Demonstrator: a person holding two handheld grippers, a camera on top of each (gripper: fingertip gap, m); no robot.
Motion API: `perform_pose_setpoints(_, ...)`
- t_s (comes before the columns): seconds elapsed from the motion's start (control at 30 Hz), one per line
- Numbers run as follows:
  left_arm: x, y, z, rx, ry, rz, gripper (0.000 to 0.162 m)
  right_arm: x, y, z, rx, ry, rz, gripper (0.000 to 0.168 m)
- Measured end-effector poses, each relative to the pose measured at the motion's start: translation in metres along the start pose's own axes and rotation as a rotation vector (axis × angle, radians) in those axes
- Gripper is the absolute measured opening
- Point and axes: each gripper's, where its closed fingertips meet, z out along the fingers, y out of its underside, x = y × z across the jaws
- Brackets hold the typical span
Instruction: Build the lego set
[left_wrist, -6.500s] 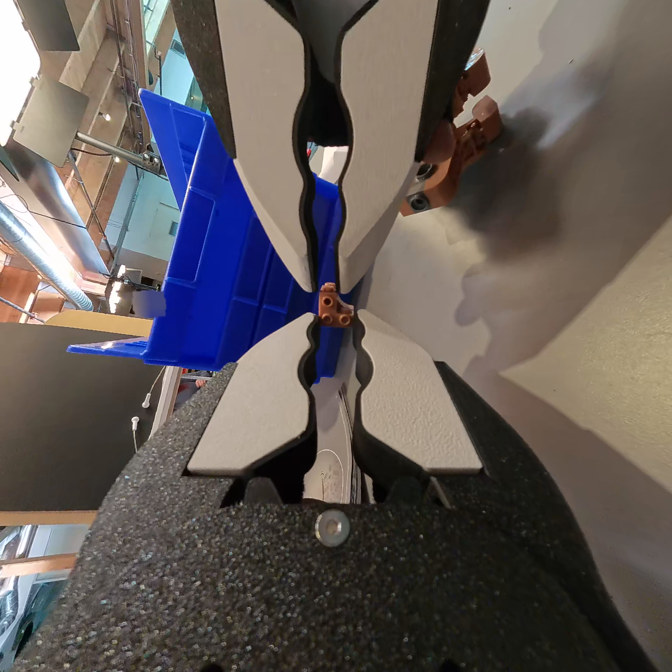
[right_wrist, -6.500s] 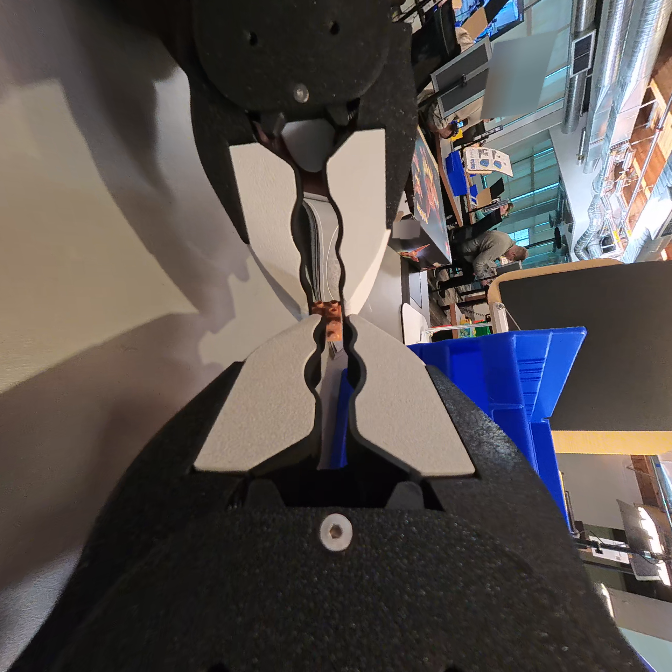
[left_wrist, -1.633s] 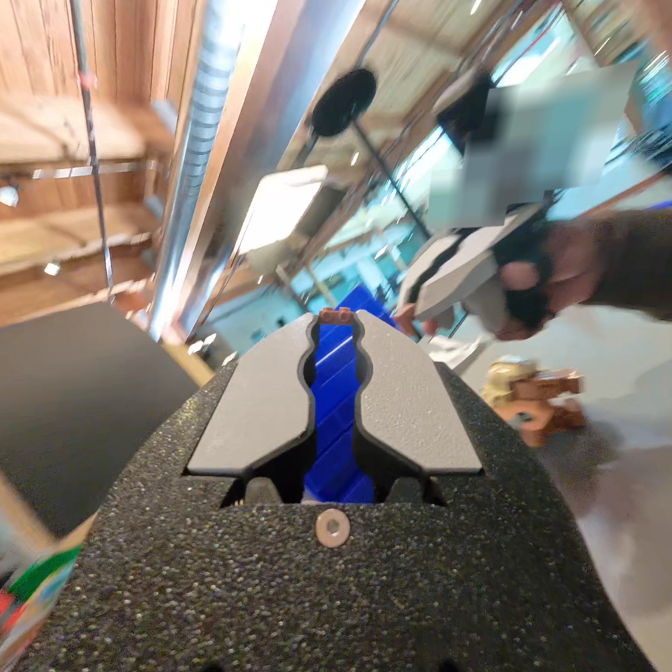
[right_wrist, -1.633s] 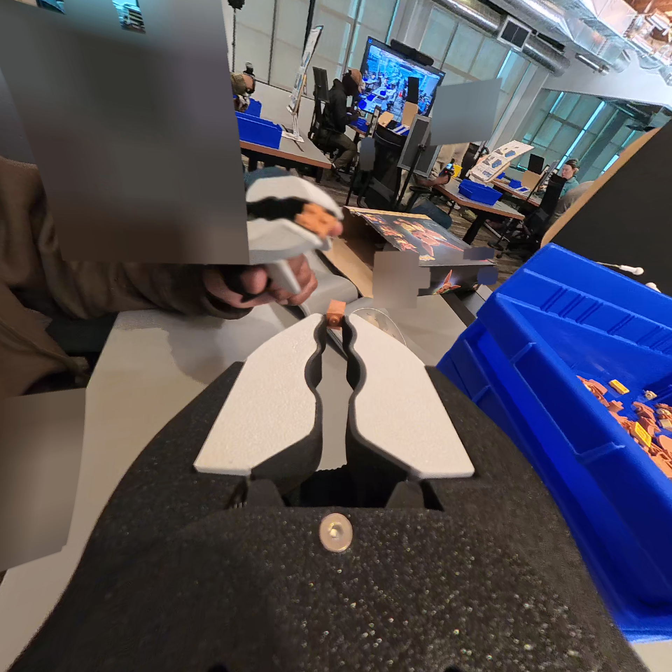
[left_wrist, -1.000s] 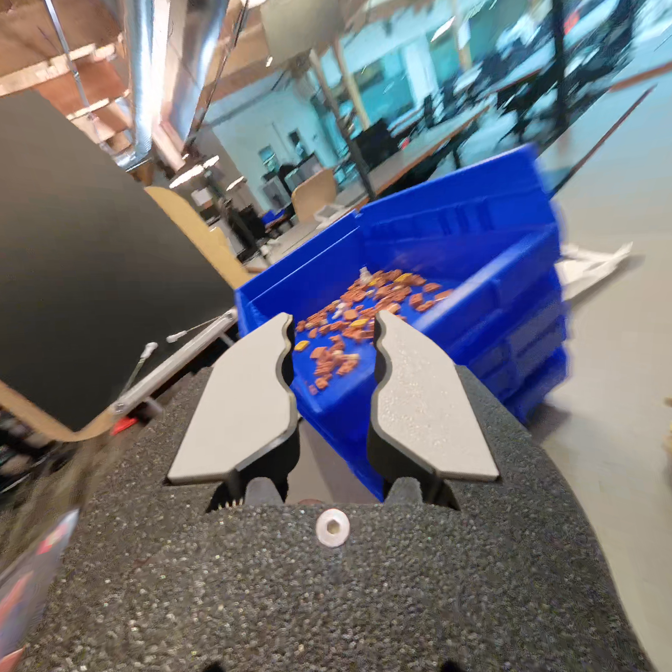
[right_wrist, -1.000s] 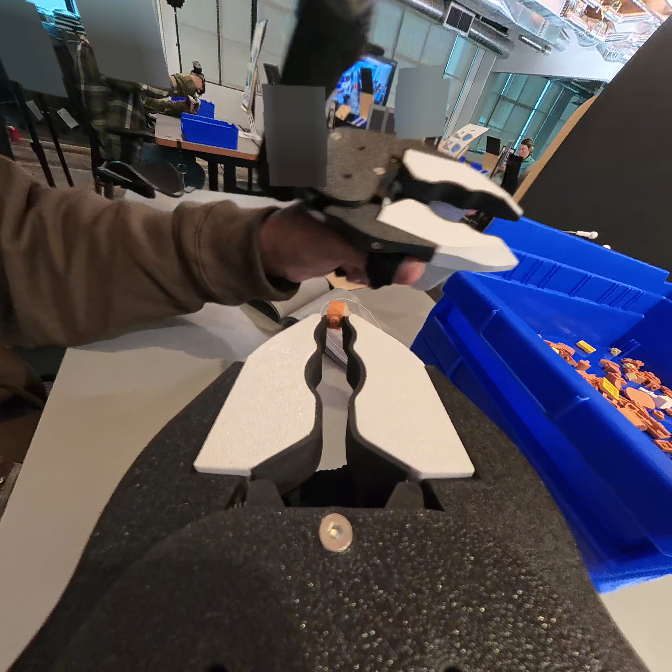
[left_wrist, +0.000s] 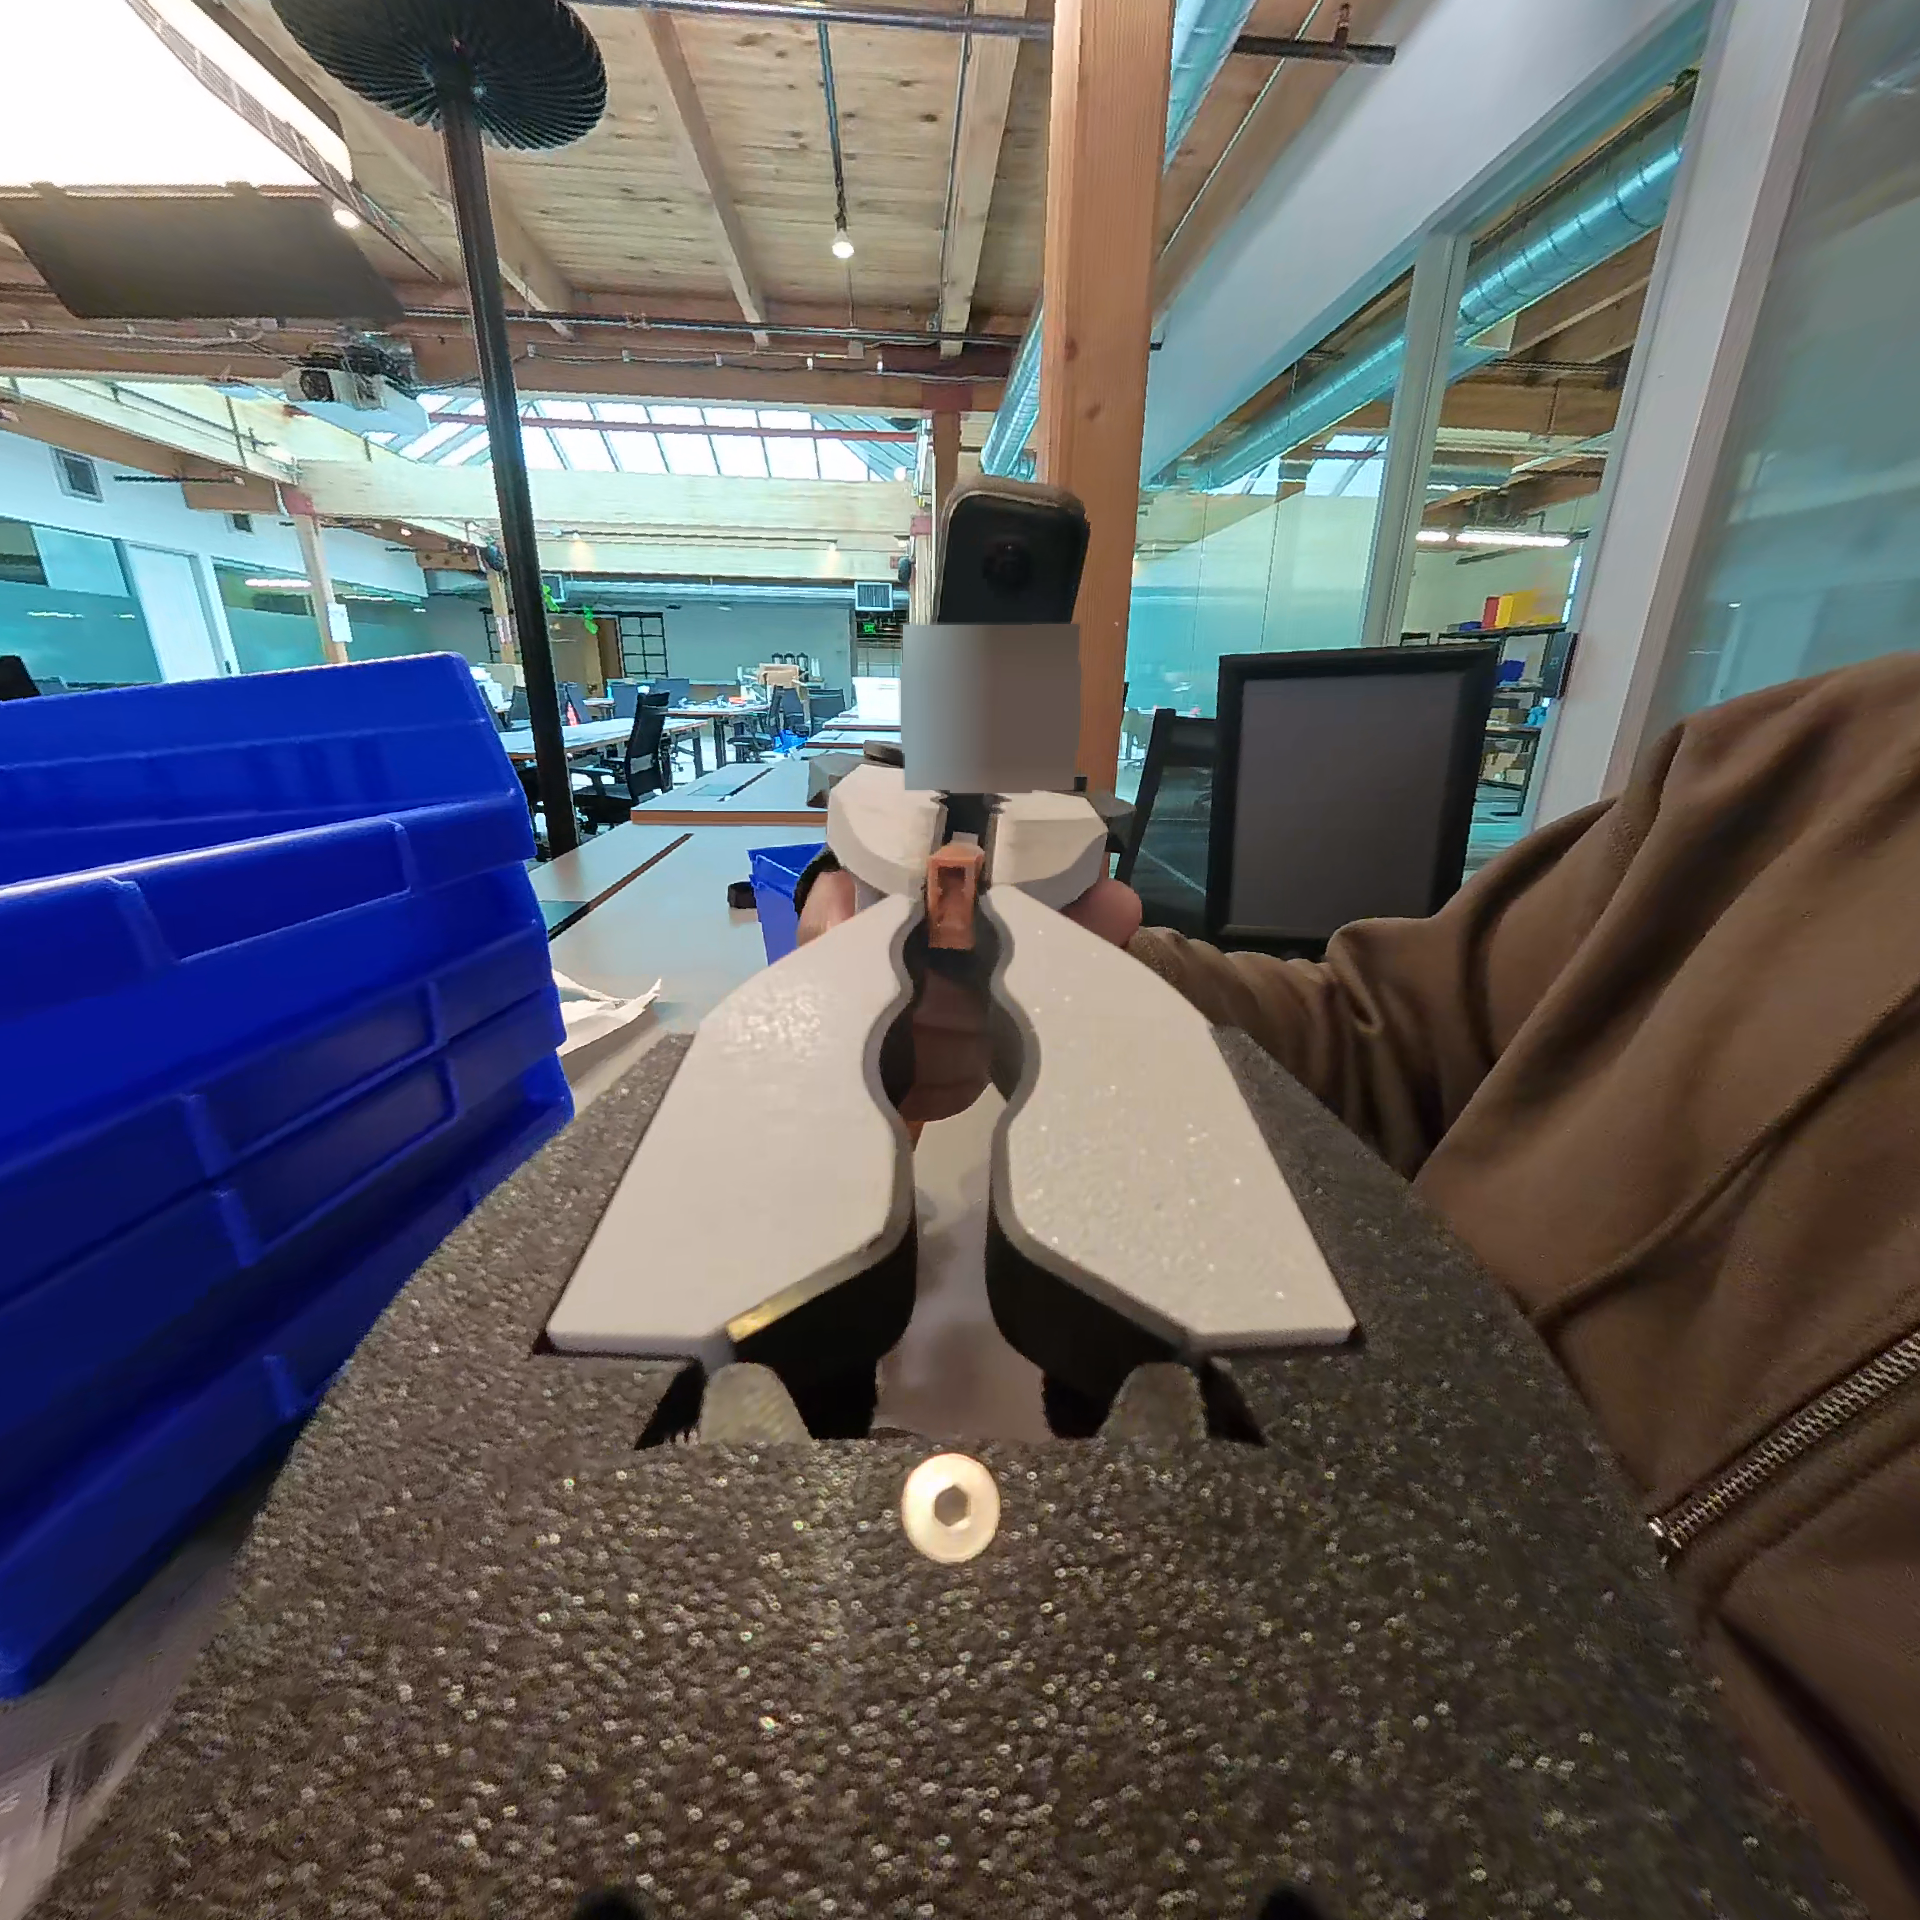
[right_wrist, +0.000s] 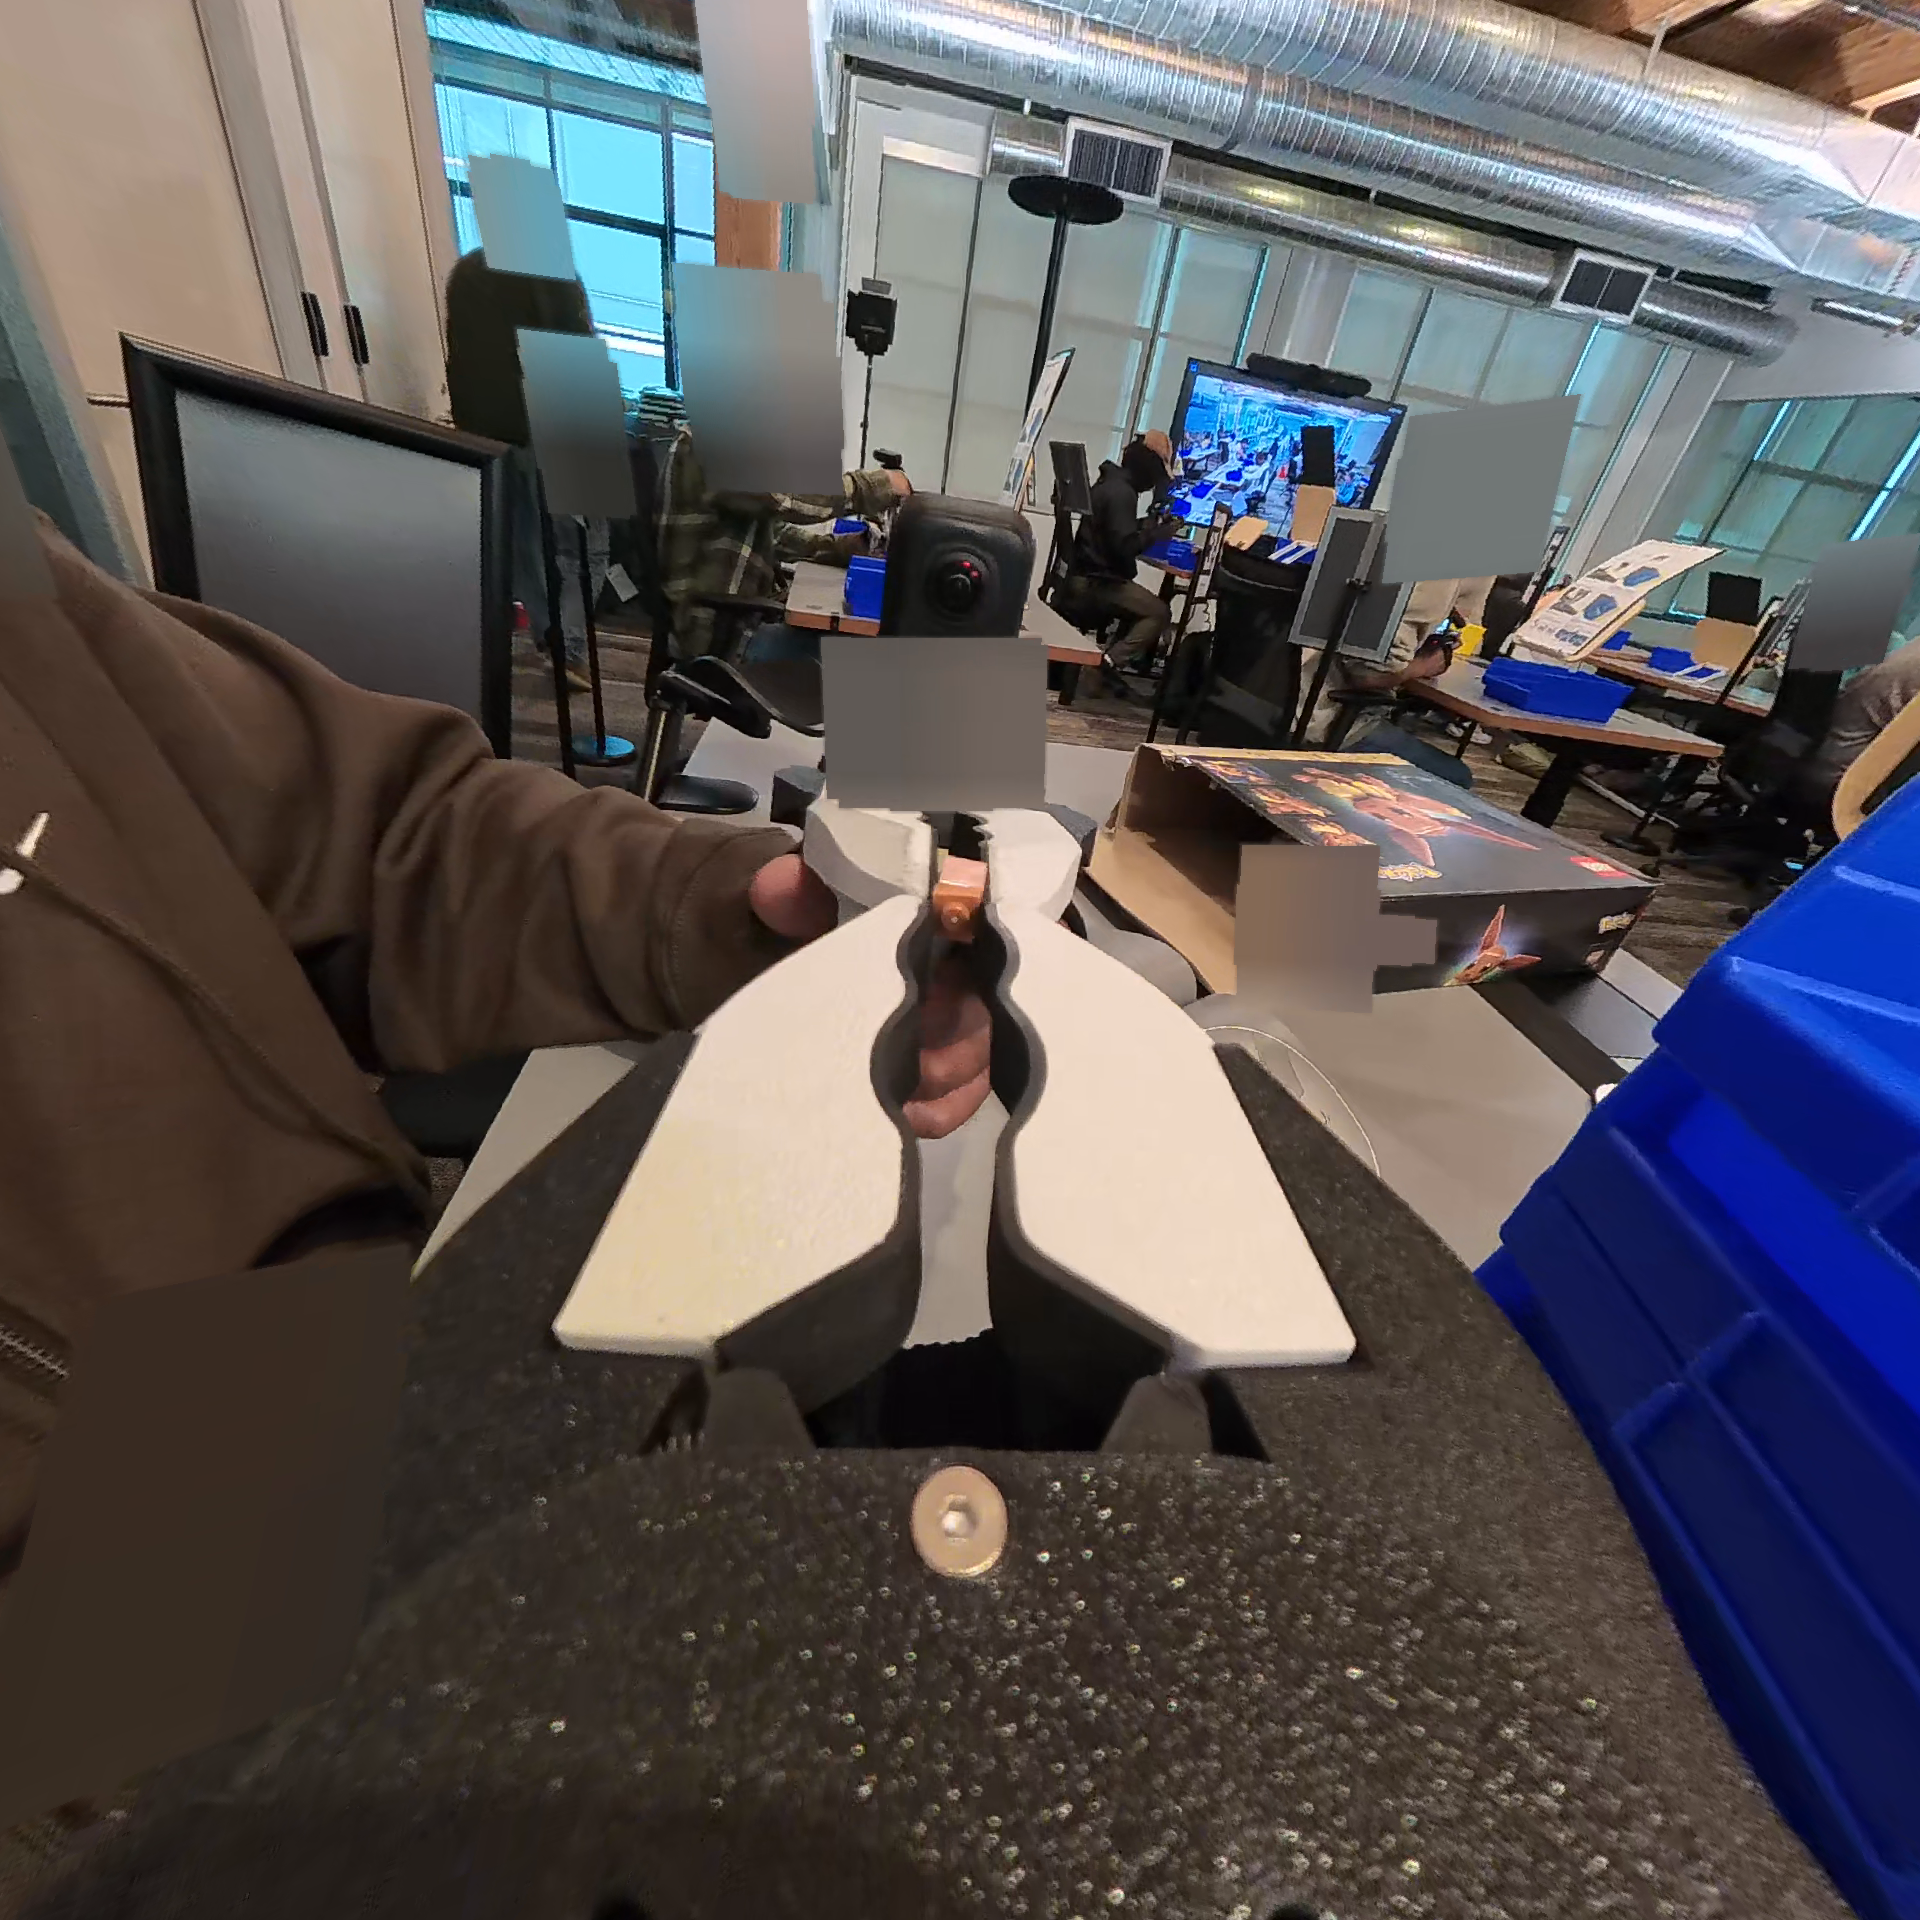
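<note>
Between the two opposed claws, held tip to tip above the table (right_wrist: 1455, 1091), sits a small brown lego piece (left_wrist: 954, 894). The left gripper (left_wrist: 954, 914) is nearly closed, its tips pinching the piece; the right gripper (right_wrist: 956, 920) is likewise nearly closed on it. Left of the left claw stands a blue bin (left_wrist: 260, 1039); beyond the right claw lies a cardboard box (right_wrist: 1351, 831).

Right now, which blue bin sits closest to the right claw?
The big blue bin at the view's right edge, beside the right claw; the other bins sit on distant desks.
</note>
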Motion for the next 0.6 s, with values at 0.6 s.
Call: perform_pose_setpoints(0.6, -0.008, 0.021, -0.001, -0.192, -0.042, -0.005, 0.008, 0.004, 0.021, -0.007, -0.21, 0.07, -0.275, 0.008)
